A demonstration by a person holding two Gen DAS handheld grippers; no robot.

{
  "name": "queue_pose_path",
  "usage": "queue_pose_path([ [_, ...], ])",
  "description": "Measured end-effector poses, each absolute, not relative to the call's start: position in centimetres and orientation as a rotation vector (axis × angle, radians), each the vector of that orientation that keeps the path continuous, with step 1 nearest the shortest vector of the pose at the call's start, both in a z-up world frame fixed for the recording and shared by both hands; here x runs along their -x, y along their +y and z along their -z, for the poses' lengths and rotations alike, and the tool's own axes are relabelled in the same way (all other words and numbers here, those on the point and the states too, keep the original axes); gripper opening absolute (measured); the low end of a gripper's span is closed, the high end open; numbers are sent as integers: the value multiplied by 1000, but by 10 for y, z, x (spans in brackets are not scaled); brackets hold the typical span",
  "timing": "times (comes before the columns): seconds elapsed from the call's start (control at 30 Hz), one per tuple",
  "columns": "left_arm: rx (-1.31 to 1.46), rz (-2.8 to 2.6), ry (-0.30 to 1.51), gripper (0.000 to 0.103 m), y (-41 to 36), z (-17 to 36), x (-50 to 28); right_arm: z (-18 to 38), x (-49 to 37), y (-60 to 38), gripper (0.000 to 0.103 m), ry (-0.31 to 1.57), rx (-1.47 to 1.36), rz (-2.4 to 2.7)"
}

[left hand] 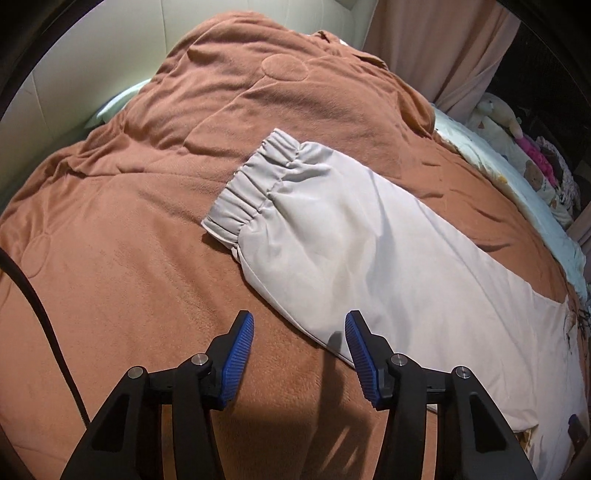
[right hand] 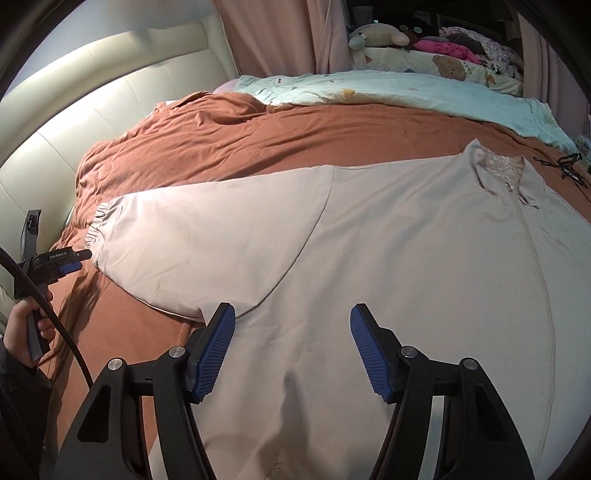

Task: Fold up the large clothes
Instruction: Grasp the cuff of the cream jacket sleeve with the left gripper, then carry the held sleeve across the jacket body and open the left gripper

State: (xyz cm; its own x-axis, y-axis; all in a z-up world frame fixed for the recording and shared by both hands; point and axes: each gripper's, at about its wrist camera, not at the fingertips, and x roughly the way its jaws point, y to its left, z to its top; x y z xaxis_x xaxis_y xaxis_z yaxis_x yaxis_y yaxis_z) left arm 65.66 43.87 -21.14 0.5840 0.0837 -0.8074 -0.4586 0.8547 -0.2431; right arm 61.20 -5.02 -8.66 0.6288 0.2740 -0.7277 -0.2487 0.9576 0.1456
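Note:
A large pale beige jacket [right hand: 388,236] lies spread flat on a brown blanket [right hand: 221,136], collar at the far right, zip line down the middle. Its left sleeve [left hand: 343,240] stretches out to the left and ends in an elastic cuff [left hand: 255,181]. My left gripper [left hand: 299,325] is open and empty, above the blanket beside the sleeve's near edge; it also shows in the right wrist view [right hand: 74,258], close to the cuff. My right gripper [right hand: 291,317] is open and empty, over the jacket body near the armpit.
A cream padded headboard [right hand: 92,110] runs along the left. A light blue printed quilt [right hand: 406,96] lies beyond the blanket, with plush toys [right hand: 380,35] and piled clothes behind. Pink curtains [right hand: 288,33] hang at the back. A black cable [left hand: 37,314] trails at left.

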Motion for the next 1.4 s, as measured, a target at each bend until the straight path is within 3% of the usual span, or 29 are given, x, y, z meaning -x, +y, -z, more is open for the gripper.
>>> queue_pose_path([
  [0.03, 468, -329, 908, 54, 440, 217, -661, 90, -617, -47, 63, 847, -38, -299],
  [0.1, 475, -320, 941, 50, 443, 232, -671, 98, -628, -40, 53, 879, -63, -310],
  [0.13, 471, -322, 948, 39, 443, 236, -673, 102, -632, -37, 44, 899, -76, -319],
  [0.23, 432, -302, 919, 10, 440, 229, -675, 111, -644, -26, 33, 933, -112, -346],
  [0.33, 390, -295, 899, 4, 435, 214, -672, 122, -657, -23, 29, 971, -141, -371],
  [0.5, 326, -258, 818, 3, 419, 158, -662, 140, -671, -24, 29, 1032, -128, -403],
  [0.7, 243, -195, 756, 3, 379, 83, -660, 82, -653, -49, 31, 959, -122, -392],
  [0.77, 227, -170, 732, 3, 360, 57, -660, 62, -640, -66, 51, 923, -129, -387],
  [0.83, 206, -144, 714, 3, 338, 34, -664, 46, -623, -89, 64, 877, -137, -359],
  [1.17, 110, 56, 630, 3, 198, -63, -665, -3, -555, -212, 64, 811, -245, -204],
  [1.4, 70, 196, 611, 3, 97, -100, -664, -26, -499, -278, 66, 735, -311, -99],
])
